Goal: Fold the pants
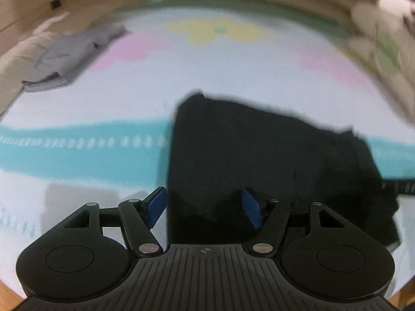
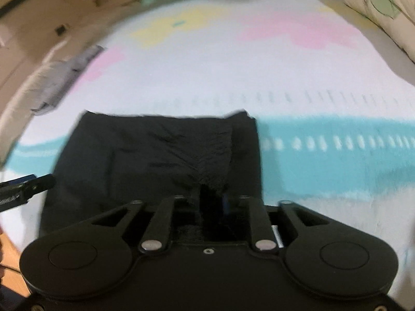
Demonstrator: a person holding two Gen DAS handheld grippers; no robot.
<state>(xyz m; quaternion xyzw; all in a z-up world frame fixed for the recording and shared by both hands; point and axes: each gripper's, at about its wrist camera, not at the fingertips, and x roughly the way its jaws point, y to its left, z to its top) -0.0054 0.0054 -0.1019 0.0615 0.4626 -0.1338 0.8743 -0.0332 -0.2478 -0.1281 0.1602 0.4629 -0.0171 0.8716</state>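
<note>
Lying folded on a bed sheet (image 1: 103, 103), black pants (image 1: 259, 155), left gripper (image 1: 205, 207) fingers spread above, right gripper (image 2: 210, 202) fingers pinching fabric.

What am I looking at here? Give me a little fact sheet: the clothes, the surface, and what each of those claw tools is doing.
garment: black pants, folded into a compact block
surface: pastel bedsheet with a teal stripe
other clothing: grey garment, folded, far left, apart from the pants
left gripper: jaws open over the pants' near left edge, holding nothing
right gripper: jaws partly closed with black cloth between them; grip unclear
pillow: far right edge
</note>
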